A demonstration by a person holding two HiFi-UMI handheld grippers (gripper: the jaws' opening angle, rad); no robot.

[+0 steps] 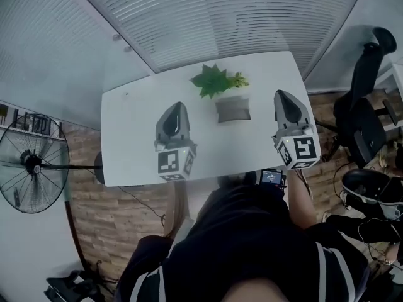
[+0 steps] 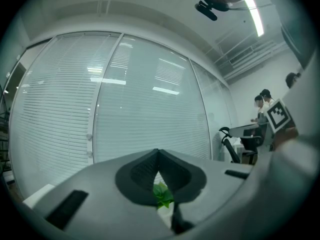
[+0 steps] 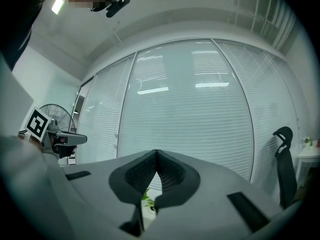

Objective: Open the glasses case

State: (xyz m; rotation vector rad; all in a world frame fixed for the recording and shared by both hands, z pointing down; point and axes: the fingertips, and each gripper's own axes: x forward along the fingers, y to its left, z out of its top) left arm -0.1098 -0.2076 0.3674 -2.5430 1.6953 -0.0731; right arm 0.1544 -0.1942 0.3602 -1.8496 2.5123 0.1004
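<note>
Task not started: glasses case (image 1: 233, 109) lies untouched mid-surface, looks shut.
Left claw (image 1: 179, 106) & right claw (image 1: 282, 94) are both pressed together w/ nothing in them, held over the near part of the surface (image 1: 132, 137), one each side of the case & apart from it. Reach, grip & lid-lift are all left to do. White top is bare but for a plant (image 1: 217, 80) just beyond the case. Room: blinds (image 1: 220, 11) far side, fan (image 1: 28, 165) left, office chair (image 1: 365, 106) right, wood floor (image 1: 107, 212).
</note>
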